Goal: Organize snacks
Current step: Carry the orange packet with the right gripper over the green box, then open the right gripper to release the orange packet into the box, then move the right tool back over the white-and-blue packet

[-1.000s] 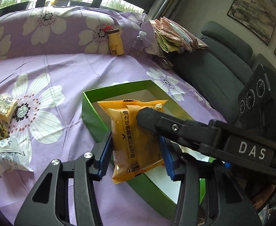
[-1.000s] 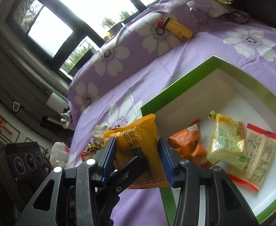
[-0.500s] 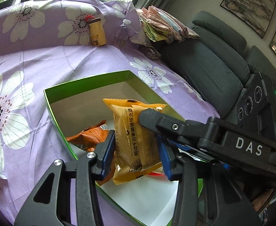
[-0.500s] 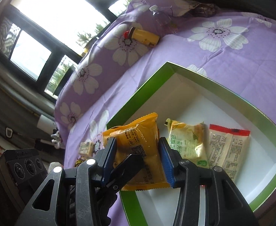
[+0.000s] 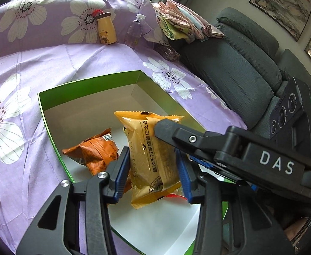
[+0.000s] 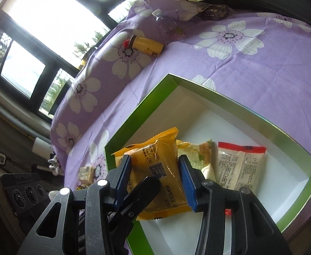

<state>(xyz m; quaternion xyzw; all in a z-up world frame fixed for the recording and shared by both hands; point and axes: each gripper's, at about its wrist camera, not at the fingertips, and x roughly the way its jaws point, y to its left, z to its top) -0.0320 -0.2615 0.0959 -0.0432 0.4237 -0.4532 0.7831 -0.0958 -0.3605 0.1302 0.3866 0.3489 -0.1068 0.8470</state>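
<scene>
Both grippers are shut on one yellow snack packet (image 5: 153, 161), held above the open green box (image 5: 87, 85). My left gripper (image 5: 152, 172) pinches its sides; the right gripper's finger (image 5: 176, 131) crosses from the right onto its face. In the right wrist view my right gripper (image 6: 155, 182) pinches the same yellow packet (image 6: 155, 170) over the box's near corner (image 6: 117, 146). Inside the box lie an orange packet (image 5: 96, 155), a pale yellow-green packet (image 6: 200, 155) and a red-edged white packet (image 6: 240, 165).
A yellow bear bottle (image 5: 107, 28) and a clear water bottle (image 5: 135, 30) stand at the back of the purple flowered cloth (image 5: 49, 63). Loose snacks (image 6: 85, 173) lie left of the box. A grey sofa (image 5: 229, 63) with folded cloths (image 5: 180, 21) is at right.
Both grippers carried the yellow packet from the box's left rim further in over its white floor. The orange packet came into the left wrist view. Both grips stayed shut.
</scene>
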